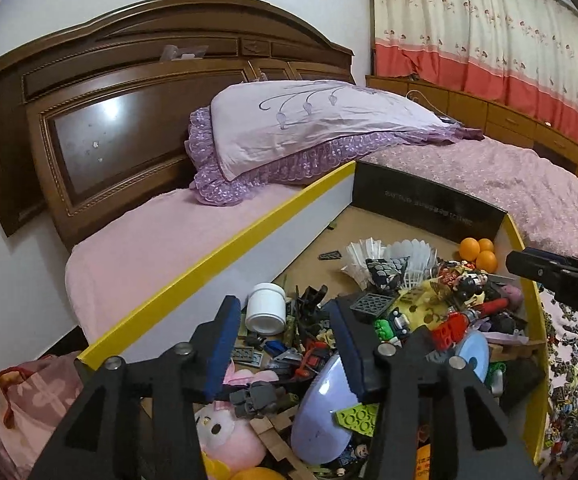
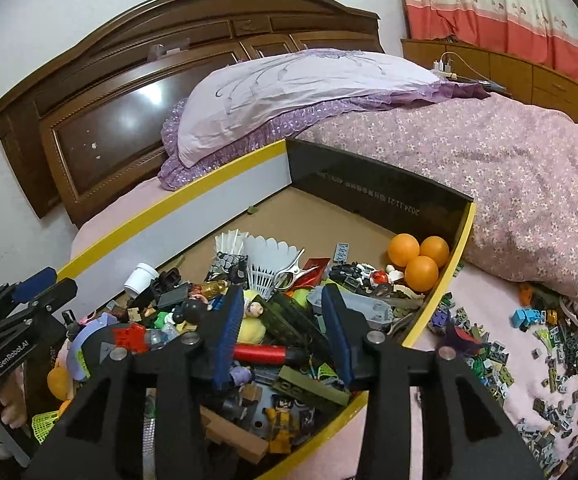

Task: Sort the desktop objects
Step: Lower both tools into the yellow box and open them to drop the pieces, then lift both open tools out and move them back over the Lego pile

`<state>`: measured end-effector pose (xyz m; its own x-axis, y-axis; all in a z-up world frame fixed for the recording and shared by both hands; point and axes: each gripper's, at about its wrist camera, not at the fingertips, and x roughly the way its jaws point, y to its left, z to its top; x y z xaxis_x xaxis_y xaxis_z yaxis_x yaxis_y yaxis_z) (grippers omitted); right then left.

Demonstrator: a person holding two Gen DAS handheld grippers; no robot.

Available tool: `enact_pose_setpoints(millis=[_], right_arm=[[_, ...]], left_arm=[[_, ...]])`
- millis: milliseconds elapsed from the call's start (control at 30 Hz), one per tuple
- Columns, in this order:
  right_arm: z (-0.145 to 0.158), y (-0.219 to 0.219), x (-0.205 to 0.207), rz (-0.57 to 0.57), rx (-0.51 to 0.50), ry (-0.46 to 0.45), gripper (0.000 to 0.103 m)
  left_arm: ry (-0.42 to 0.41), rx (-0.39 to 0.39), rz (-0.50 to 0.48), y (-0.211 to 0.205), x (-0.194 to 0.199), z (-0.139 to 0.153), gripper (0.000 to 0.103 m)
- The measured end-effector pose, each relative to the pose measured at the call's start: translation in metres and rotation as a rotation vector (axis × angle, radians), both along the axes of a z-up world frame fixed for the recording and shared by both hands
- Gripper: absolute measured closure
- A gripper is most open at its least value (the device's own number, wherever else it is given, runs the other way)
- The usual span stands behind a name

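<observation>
A bed (image 2: 529, 184) with a pink floral cover carries a wide yellow-rimmed cardboard box (image 2: 177, 196), heaped at its near end with toys and building bricks, the things to be sorted. A loose scatter of sorted bricks (image 2: 549, 360) lies on the cover just right of the box. Inside sit a lilac disc (image 1: 321, 408), a white jar (image 1: 265, 308), three orange balls (image 2: 419, 258), two shuttlecocks (image 2: 269, 264) and a red-handled tool (image 2: 265, 354). The left gripper (image 1: 285, 344) and right gripper (image 2: 281, 320) both hover over the heap with jaws apart, holding nothing. The pieces overlap tightly, so closing on one likely pinches a neighbour too, or tips bricks over the rim.
</observation>
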<state>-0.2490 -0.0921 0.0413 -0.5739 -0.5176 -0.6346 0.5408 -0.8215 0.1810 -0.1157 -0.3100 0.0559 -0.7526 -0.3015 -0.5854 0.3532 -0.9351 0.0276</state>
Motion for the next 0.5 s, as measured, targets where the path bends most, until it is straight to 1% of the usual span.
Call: enact_pose_setpoints(millis=[233,500], right_arm=[[0.006,-0.001,0.013,0.021,-0.003,0.005,0.059],[0.015,0.003,0.035,0.044,-0.031,0.005,0.059]], left_arm=[[0.002,0.001,-0.011,0.007,0.004,0.002,0.055],[0.013,0.006,-0.024,0.018,0.015,0.008,0.054]])
